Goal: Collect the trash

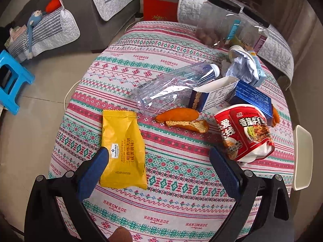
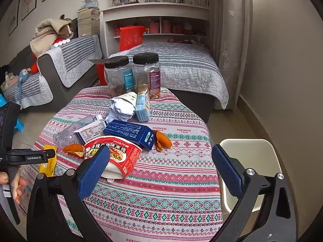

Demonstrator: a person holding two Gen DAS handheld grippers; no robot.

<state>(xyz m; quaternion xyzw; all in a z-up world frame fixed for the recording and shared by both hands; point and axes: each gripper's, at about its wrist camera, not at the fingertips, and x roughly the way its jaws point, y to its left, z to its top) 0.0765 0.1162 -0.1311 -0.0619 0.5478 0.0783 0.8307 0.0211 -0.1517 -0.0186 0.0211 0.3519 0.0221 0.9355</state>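
Blue ribbed pads line both grippers, and each pair of fingers stands spread wide with nothing between them. Under the left gripper lies the patterned woven tablecloth, its left pad touching or just over a crinkled yellow wrapper. Past the wrapper lie a crushed clear bottle, two curled orange peels, a white-and-blue carton open at one end, a dark blue box and a dented red noodle cup on its side, right of the wrapper.

The right gripper hangs over the same cloth, its left pad in front of the noodle cup. Only this view shows the white plastic bin fully, standing beside the table's right edge; the left view catches just its rim. It also shows a third peel right of the blue box, crumpled white paper and a pale blue carton beyond the box, and two black-lidded clear jars at the far edge. The person's hand grips the left tool at the left. The sofa with its soft toy is plainer from the left wrist.
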